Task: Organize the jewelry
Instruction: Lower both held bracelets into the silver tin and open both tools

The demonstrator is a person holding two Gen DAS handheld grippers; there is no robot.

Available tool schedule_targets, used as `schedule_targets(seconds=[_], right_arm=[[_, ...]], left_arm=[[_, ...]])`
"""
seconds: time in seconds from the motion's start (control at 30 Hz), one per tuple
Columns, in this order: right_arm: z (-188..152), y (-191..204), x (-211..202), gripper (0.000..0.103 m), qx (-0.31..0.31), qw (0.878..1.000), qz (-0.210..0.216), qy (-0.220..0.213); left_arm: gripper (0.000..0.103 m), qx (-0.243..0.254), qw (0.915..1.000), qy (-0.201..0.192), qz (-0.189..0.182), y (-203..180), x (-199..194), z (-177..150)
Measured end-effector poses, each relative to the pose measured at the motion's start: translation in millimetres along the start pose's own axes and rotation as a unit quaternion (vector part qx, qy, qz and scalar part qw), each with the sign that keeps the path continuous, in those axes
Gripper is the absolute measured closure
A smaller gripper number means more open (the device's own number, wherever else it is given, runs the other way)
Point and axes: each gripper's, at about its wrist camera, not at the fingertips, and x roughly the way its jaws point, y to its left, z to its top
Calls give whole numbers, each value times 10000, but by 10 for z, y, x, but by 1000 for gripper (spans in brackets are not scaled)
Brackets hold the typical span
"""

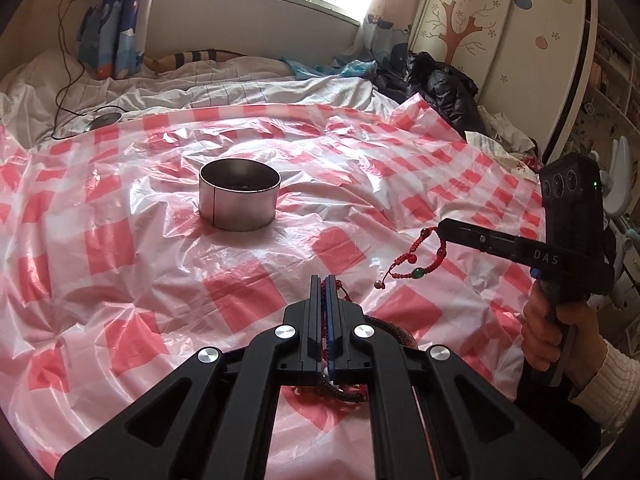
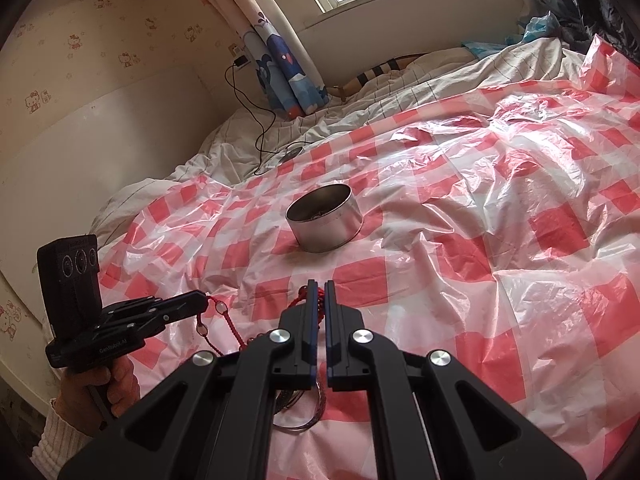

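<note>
The left gripper [image 1: 325,280] is pressed together on a red cord bracelet [image 2: 218,314] that dangles from its tips, and the right gripper [image 2: 318,285] pinches a red braided bracelet with a green bead [image 1: 416,258]. Both hang above the red-checked plastic sheet [image 1: 120,240] (spread over a bed), nearer the cameras than the round metal tin [image 1: 239,196]. Silver bangles [image 2: 304,408] lie under the right gripper.

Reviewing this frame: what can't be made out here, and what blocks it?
- Contents of the round metal tin: both wrist views, its wall and shadow hide most of the inside.
- Red braided cord in the left hand-held gripper: left wrist view, fingers cover most of it.
- Silver bangles: right wrist view, the right hand-held gripper covers them; count unclear.
</note>
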Motion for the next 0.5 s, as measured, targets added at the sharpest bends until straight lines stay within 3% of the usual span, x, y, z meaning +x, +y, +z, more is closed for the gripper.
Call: schedule_targets(seconds=[0.5], right_arm=[[385,11,89,99,179,9994,237,-199]], left_arm=[[101,-391,9985,-377,41,133,44,242]])
